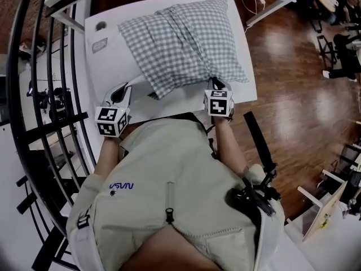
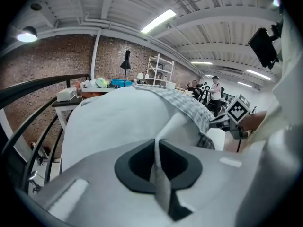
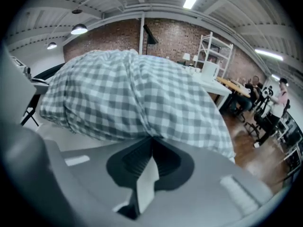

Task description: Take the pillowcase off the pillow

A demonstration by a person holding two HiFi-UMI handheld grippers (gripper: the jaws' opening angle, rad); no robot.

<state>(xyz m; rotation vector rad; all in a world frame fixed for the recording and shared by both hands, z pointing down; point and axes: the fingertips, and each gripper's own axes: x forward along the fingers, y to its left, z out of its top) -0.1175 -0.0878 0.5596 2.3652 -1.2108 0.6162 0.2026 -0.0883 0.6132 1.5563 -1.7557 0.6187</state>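
Head view, from above: a white table [image 1: 113,61] carries the pillow, most of it covered by a grey-and-white checked pillowcase [image 1: 186,38] that lies slantwise across the tabletop. I see both of my tools at the near edge of the bedding, each with its marker cube toward me.

Left gripper [image 1: 125,89]: at the near left corner of the bedding, just beside the checked edge. In the left gripper view its jaws [image 2: 156,141] are pressed together on a thin fold of white cloth. That fold runs up into the bare white bulk of the pillow [image 2: 118,122]. The checked cloth drapes over the pillow's far right side, and the other tool's marker cube shows beyond it.

Right gripper [image 1: 216,84]: at the near right corner of the pillowcase. In the right gripper view its jaws [image 3: 151,138] are closed on the checked cloth, which gathers into creases at the pinch and bulges above it.

Surroundings: a black railing [image 1: 51,66] curves along the table's left side. A wooden floor [image 1: 293,83] lies to the right. My pale jacket [image 1: 169,174] fills the lower part of the head view.
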